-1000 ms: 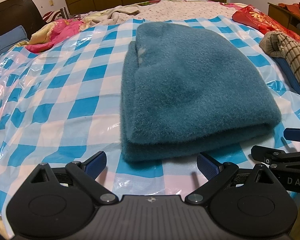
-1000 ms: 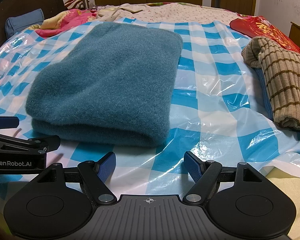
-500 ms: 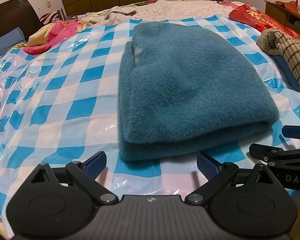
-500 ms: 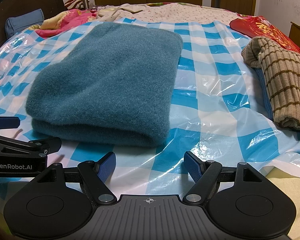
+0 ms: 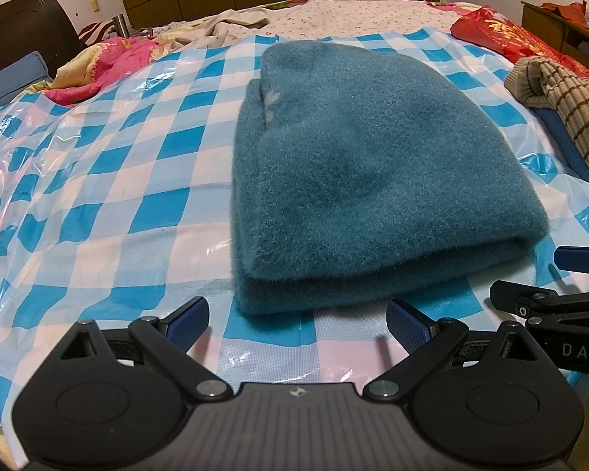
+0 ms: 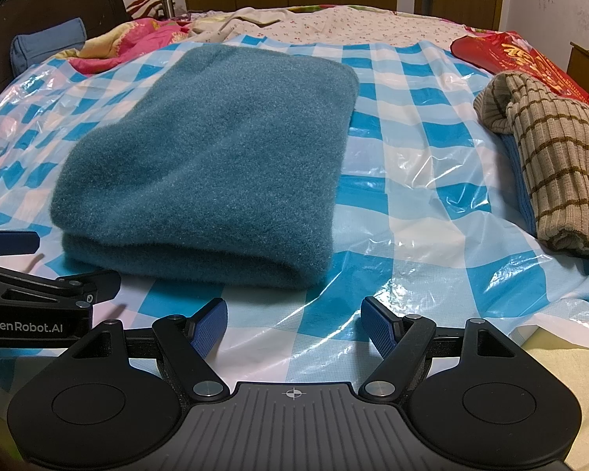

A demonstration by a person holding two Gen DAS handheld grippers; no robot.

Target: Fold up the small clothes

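A bed (image 6: 373,23) fills both views, and over its near part lies a blue and white checked plastic sheet (image 5: 110,180) with shiny wrinkles. On the sheet, in the middle, rests a folded teal fuzzy garment (image 5: 365,180), its thick folded edge turned toward the grippers. To its right, well apart, lies a tan ribbed sweater with brown stripes (image 6: 546,157) on top of something blue. Behind that sits a red bag with gold print (image 6: 530,62). At the far left a pink flowered quilt (image 5: 98,66) is bunched at the sheet's edge, beside a blue pillow (image 6: 47,47) and a dark headboard (image 5: 23,31).

The left gripper (image 5: 296,320) is spread wide and empty, just short of the garment's near left corner. The right gripper (image 6: 294,322) is also spread wide and empty, over bare sheet by the garment's near right corner. Nothing lies between either gripper and the cloth.

The left view alone shows a pale patch on the garment's far left fold and a second layer peeking out there. The right view alone shows the sweater's whole near end and the wrinkled sheet beside it. Each view catches the other gripper at its edge.
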